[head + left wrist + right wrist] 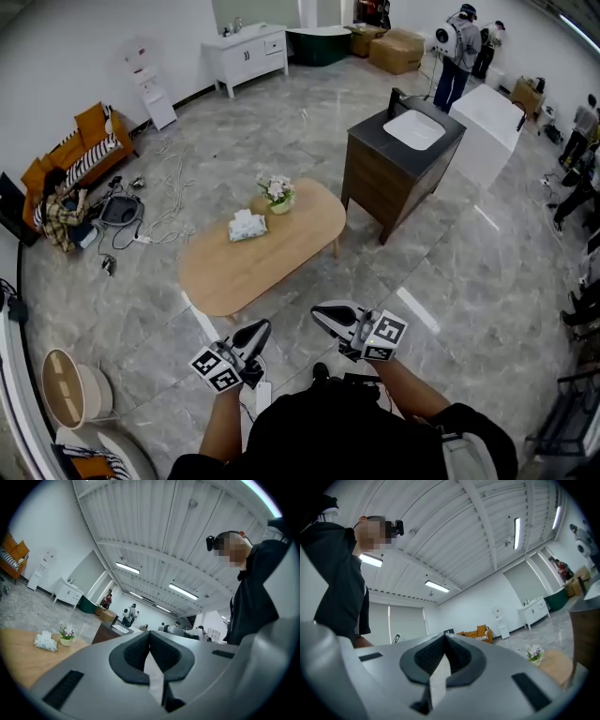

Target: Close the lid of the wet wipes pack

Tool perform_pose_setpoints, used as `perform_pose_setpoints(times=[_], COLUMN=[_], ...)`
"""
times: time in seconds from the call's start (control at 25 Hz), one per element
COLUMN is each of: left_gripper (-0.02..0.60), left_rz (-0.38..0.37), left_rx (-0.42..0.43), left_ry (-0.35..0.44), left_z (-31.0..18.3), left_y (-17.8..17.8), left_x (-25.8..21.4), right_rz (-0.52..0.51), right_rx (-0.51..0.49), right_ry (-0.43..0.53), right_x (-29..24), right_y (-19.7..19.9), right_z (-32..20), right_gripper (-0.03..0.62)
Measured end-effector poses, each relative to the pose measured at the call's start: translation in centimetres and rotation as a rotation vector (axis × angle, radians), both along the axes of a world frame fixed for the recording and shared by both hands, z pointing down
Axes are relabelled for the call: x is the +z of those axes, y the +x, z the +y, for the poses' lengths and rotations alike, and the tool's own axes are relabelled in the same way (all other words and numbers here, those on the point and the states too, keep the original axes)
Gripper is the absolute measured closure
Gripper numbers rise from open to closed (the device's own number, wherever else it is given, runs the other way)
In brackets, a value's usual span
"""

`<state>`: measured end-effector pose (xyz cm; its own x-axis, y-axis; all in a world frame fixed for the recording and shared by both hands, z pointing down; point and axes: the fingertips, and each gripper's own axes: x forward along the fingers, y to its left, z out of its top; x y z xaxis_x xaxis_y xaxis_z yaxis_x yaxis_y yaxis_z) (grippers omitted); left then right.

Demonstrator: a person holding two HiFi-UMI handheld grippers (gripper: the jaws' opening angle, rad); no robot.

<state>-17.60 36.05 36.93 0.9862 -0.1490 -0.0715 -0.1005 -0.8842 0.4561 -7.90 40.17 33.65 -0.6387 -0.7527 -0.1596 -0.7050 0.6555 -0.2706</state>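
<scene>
A grey marble floor (169,122) carries a low oval wooden table (244,272), with a dark vanity cabinet (370,187) off its right end. The left gripper (259,330) and right gripper (323,316) are held close to the person's body, well apart from the table's near edge; each has its jaws pressed together at the tips with nothing between them. The wet wipes pack (247,226) lies near the table's far edge, just beside a small flower pot (278,196); its lid is too small to read
</scene>
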Motion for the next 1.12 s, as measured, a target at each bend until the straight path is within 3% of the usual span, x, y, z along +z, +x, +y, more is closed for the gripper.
perform_pose_setpoints(times=[0.36,0.68,0.8,1.12], left_gripper=[0.566,0.566,0.566,0.566], left_rz=[-0.005,0.008,0.018,0.11], left_rx=[-0.069,-0.143,-0.157,-0.169], left_ry=[0.006,-0.024,-0.035,-0.082], left_z=[-7.3,-15.3,-19.3,-31.4], left_y=[4.6,5.0,5.3,5.6], left_x=[-0.1,1.7,2.3,1.3], right_rz=[-0.039,-0.059,-0.017,0.013], right_rx=[-0.039,-0.061,-0.042,-0.041], right_ry=[-0.009,-0.012,-0.05,-0.037], right_x=[1.4,1.9,3.4,0.6], right_y=[5.9,8.1,9.5,10.8], right_z=[-7.7,-14.5,-18.0,-30.1], right_gripper=[0.583,0.583,0.583,0.583])
